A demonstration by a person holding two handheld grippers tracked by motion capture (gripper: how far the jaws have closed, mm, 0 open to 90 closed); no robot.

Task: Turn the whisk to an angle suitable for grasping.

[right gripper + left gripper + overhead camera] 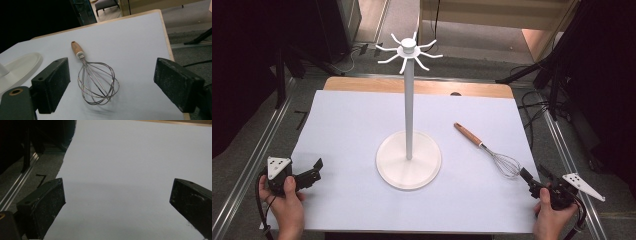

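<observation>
The steel-wire balloon whisk with a short wooden handle [96, 80] lies flat on the white table sheet [347, 125], to the right of the white hook stand with a round base [408, 159]. Its wire head points toward the right gripper [532, 183], just beyond the tips of the wide-apart jaws, which hold nothing. Its handle angles away toward the stand's far side. The left gripper [312, 172], on the stand's other side, also stands open and empty over bare sheet.

Whisk [492, 150] lying nr table's [352, 125] right edge; right gripper [534, 181] hovering just beside wires, jaws apart; stand [409, 155] sitting centre.
</observation>
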